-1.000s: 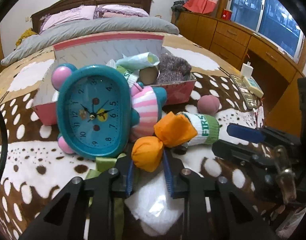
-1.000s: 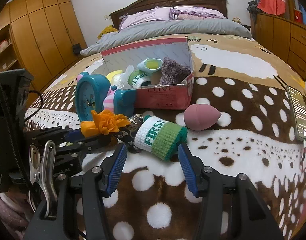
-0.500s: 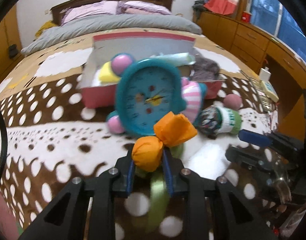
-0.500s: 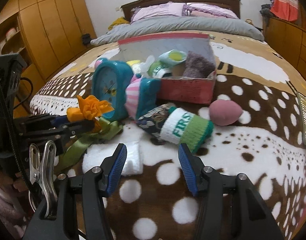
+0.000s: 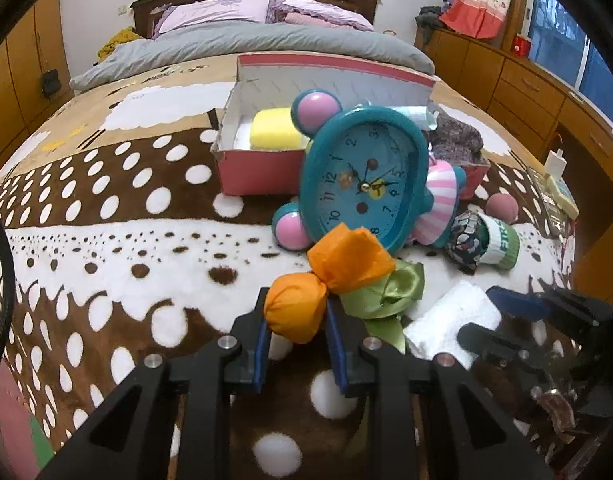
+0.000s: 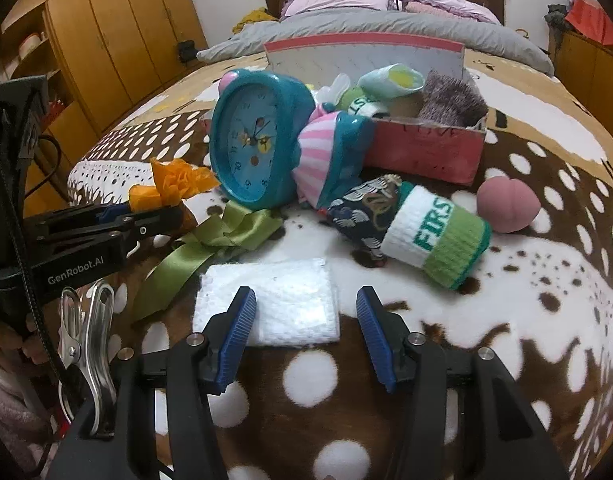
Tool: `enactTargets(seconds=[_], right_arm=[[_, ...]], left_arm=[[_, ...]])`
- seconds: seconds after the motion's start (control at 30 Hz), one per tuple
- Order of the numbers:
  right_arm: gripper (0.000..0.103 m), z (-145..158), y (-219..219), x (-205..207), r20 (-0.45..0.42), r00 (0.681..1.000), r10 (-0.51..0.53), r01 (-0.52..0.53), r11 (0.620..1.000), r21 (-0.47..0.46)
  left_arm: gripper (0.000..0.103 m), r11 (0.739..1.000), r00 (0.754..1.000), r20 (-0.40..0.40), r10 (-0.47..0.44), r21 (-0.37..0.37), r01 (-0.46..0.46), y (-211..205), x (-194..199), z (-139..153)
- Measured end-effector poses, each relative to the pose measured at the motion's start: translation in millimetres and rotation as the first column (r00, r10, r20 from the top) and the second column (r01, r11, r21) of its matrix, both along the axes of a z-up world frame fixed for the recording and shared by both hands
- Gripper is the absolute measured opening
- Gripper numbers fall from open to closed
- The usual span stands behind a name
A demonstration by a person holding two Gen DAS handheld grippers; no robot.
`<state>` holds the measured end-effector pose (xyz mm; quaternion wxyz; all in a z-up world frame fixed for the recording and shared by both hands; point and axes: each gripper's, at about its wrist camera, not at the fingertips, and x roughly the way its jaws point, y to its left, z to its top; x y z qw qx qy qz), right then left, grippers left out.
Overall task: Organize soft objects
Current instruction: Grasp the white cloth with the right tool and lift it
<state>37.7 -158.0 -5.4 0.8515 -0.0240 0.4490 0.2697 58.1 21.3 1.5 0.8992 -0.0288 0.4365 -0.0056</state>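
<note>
So the left gripper [image 5: 296, 322] is clamped down tight on the orange fabric flower [image 5: 326, 280], low centre in the left wrist view, and a second ago that flower sat right against the teal alarm clock [image 5: 364, 182]. Now it's pulled clear toward the bottom of the frame, with its green ribbon [image 6: 214, 236] trailing loose on the blanket. The right gripper [image 6: 306, 334] has its blue pads spread wide with nothing in them. It was lined up on the green-and-white knit sock [image 6: 438, 236] a second ago; now it's slid left and straddles the near edge of the folded white cloth [image 6: 274, 300], lower centre of the right wrist view, not pinching it yet.

My read: the flower is picked and headed for the pink box [image 6: 426, 148] at upper centre, which already has a grey knit piece [image 6: 452, 98] and a yellow sponge [image 5: 276, 134] in it. The cloth looks like the next grab. The sock and the pink ball [image 6: 508, 206] are still out on the spotted blanket [image 6: 386, 408].
</note>
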Motion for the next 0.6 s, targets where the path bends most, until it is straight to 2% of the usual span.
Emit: enactTargets(seconds=[0.1, 0.2, 0.4, 0.53, 0.6], right_arm=[[0.051, -3.1, 2.8, 0.8, -0.013, 1.0, 0.001, -0.001, 1.0, 0.002], [0.043, -6.4, 3.8, 1.0, -0.029, 1.0, 0.003, -0.003, 1.0, 0.014], [0.032, -4.8, 3.1, -1.6, -0.016, 1.0, -0.008, 0.009, 1.0, 0.011], [0.02, -1.2, -1.0, -2.2, -0.003, 1.0, -0.024, 0.024, 0.999, 0.024], [0.018, 1.4, -1.7, -3.1, 0.009, 1.0, -0.022, 0.022, 0.999, 0.028]], left_arm=[[0.026, 1.0, 1.0, 0.0, 0.0, -0.004, 0.0, 0.5, 0.2, -0.3], [0.026, 1.0, 1.0, -0.001, 0.0, -0.004, 0.0, 0.5, 0.2, -0.5], [0.026, 1.0, 1.0, 0.0, 0.0, -0.003, 0.0, 0.6, 0.3, -0.6], [0.026, 1.0, 1.0, 0.001, 0.0, -0.003, 0.0, 0.9, -0.3, -0.6], [0.026, 1.0, 1.0, 0.001, 0.0, -0.003, 0.0, 0.8, -0.3, -0.6]])
